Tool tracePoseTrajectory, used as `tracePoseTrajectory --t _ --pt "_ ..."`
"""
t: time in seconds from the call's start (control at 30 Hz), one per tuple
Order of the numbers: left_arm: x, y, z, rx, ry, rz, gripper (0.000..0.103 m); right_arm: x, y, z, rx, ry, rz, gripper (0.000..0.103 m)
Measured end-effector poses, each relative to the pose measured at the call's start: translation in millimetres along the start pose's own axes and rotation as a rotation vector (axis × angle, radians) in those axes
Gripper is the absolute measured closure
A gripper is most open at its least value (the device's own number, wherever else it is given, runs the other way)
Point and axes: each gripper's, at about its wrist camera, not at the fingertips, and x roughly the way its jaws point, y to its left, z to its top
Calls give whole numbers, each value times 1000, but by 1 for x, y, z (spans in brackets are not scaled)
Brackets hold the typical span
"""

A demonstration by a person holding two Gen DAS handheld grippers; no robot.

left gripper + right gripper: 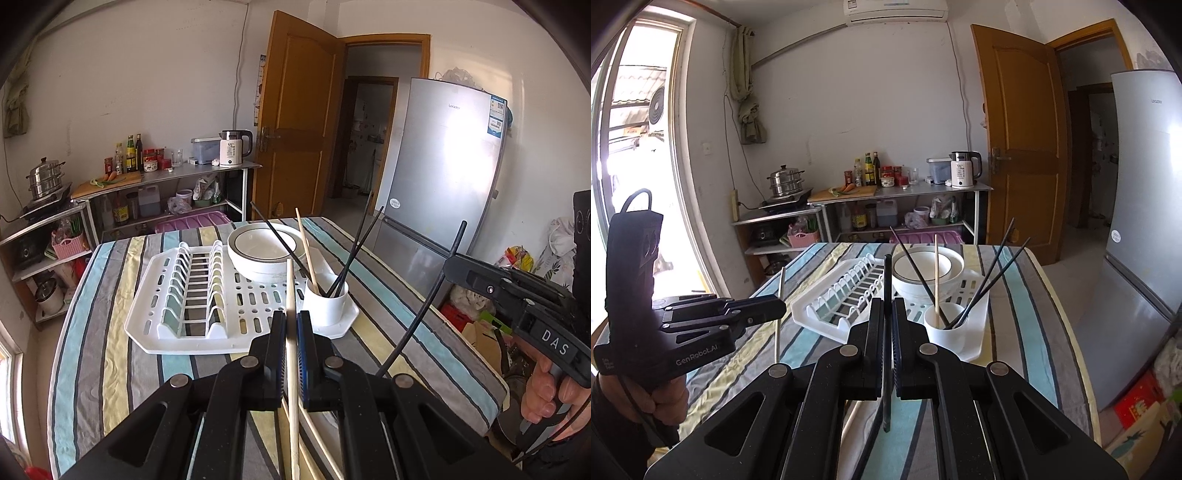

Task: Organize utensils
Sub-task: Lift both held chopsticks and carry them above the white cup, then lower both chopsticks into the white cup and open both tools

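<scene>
While both tools were held above the near edge of the striped table [110, 295], each had a single chopstick clamped in it. Left side: the left hand-held gripper [291, 325] was closed on a pale wooden chopstick [293, 387], which stood nearly upright between the pads and ran above and below them. The right wrist view showed the same tool [775, 308] from the side, gripped by a hand [665, 402], the wooden stick [778, 332] crossing its tip.

Centre: a white dish rack [192, 295] lay on the table, slotted plate section to the left, stacked white bowls [264, 254] at the far side. A white cup [327, 301] sat on the rack's right corner, just in front of the bowls. It held one wooden chopstick [306, 251] and several black chopsticks [354, 254], all leaning outward.

Right side: the right hand-held gripper [885, 325] was closed on a black chopstick [887, 369], upright between its pads. In the left wrist view that black stick [424, 302] slanted from the tool's tip [452, 267] down toward the table.
</scene>
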Motion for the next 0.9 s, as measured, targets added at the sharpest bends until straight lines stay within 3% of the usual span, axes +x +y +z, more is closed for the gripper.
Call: tracePoseTrajectory --t 0.43,0.9 --pt "58 -15 59 -13 -10 -87 97 11 -39 26 28 -17 -43 99" --pt "124 -12 130 -61 -73 -100 97 33 -74 76 61 -79 -51 99"
